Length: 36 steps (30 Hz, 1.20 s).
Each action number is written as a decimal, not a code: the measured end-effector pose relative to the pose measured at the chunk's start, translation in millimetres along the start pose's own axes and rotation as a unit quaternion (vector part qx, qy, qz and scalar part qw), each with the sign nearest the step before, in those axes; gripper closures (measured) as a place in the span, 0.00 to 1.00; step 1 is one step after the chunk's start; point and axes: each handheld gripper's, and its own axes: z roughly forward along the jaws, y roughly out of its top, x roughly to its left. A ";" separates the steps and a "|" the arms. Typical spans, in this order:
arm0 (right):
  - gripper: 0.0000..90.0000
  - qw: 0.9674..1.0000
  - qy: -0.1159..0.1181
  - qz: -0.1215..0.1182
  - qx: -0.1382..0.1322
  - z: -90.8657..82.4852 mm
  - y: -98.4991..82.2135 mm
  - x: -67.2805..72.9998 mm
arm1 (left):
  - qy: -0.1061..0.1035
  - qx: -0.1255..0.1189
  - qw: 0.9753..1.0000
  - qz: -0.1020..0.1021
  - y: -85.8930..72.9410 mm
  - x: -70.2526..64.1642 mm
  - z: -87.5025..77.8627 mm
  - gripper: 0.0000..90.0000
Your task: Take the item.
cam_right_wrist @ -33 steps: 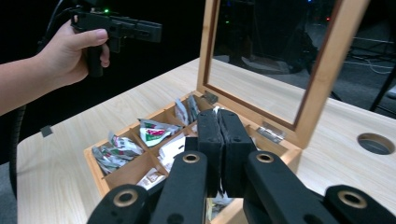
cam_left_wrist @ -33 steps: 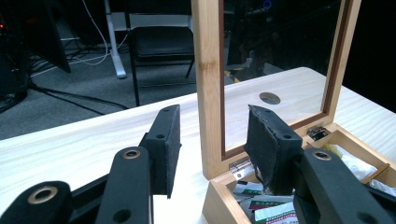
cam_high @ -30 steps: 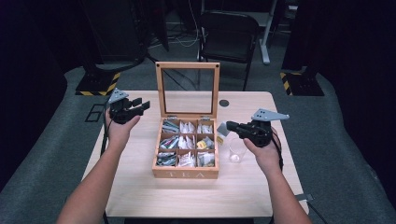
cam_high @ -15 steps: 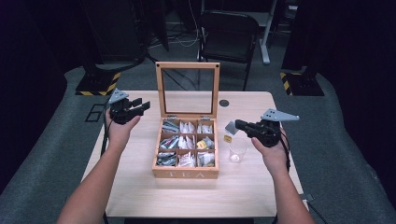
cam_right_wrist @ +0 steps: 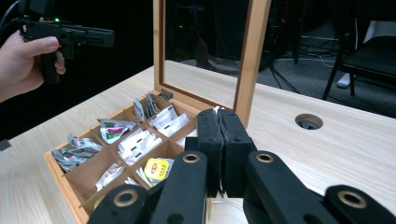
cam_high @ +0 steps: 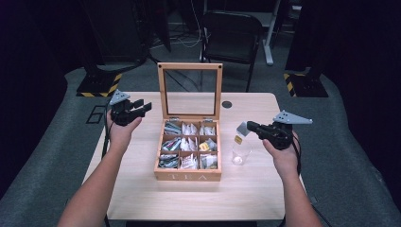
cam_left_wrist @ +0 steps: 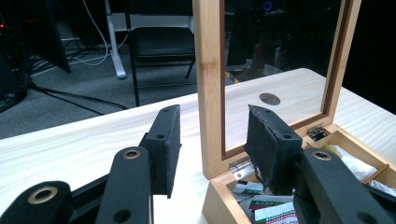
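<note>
High view first: the right gripper (cam_high: 249,126) hangs just above and beside a small clear glass (cam_high: 240,153) that stands on the worktop (cam_high: 142,198) to the right of the wooden tea box (cam_high: 188,176). Its fingers are pressed together on a tea bag (cam_high: 240,133), whose grey sachet and yellow tag dangle from the tips over the glass's mouth, a little toward the box side. The bag hangs with its long axis roughly upright, so by my reading the coming move is a short shift until it hangs plumb over the opening, then a lowering into the glass. The right hand is plainly the nearer one; the glass looks empty, though its bottom is hard to read. In the right gripper view the two black fingers (cam_right_wrist: 211,140) meet with no gap, and only a sliver of white shows at their tips. The left gripper (cam_high: 143,106) is held well apart, off the box's left side near the upright glass-paned lid (cam_high: 190,68), its fingers (cam_left_wrist: 168,140) partly spread with nothing between them, as the left gripper view shows. The box is split into nine compartments, all stocked with sachets: white ones in the middle column, grey and green-and-red ones on the left, a yellow packet (cam_right_wrist: 156,169) in the middle cell on the right.
</note>
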 end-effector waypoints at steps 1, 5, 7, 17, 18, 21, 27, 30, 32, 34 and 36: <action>0.99 1.000 -0.003 -0.001 0.001 -0.4 -0.4 -0.6 | 0.001 -0.001 1.000 0.000 0.0 -0.1 0.0 0.61; 0.99 1.000 -0.009 -0.002 0.005 -1.8 -2.9 -3.1 | 0.001 -0.004 1.000 0.000 0.6 -0.3 -0.6 0.61; 0.99 1.000 -0.011 0.001 0.006 -1.6 -5.4 -4.0 | 0.002 -0.004 1.000 0.000 1.2 -0.5 -1.4 0.61; 0.99 1.000 -0.017 0.001 0.025 2.5 -22.5 -7.3 | 0.002 -0.003 1.000 0.001 1.3 -0.7 -0.7 0.61; 0.99 0.999 -0.019 0.000 0.026 3.2 -24.2 -7.8 | 0.001 -0.003 1.000 0.001 1.3 -0.8 -0.7 0.61; 0.98 0.999 -0.019 0.003 0.030 5.5 -28.8 -8.9 | 0.000 -0.002 1.000 0.002 1.3 -1.0 -0.9 0.61; 0.98 0.999 -0.022 0.005 0.040 10.6 -37.1 -10.7 | 0.002 -0.004 1.000 -0.001 0.4 -0.4 -0.9 0.61; 0.98 0.999 -0.024 0.007 0.046 12.5 -41.7 -12.4 | 0.003 -0.005 1.000 -0.002 0.1 -0.1 -0.9 0.61; 0.98 0.998 -0.024 0.009 0.050 13.4 -44.3 -13.4 | 0.002 -0.003 1.000 -0.001 -0.2 0.1 -0.9 0.61; 0.98 0.998 -0.025 0.011 0.057 15.2 -46.8 -13.9 | 0.002 -0.002 1.000 -0.002 -0.8 -0.1 -1.0 0.61; 0.98 0.998 -0.024 0.010 0.060 16.8 -48.5 -13.6 | 0.001 -0.001 1.000 -0.001 -1.2 0.2 -1.3 0.61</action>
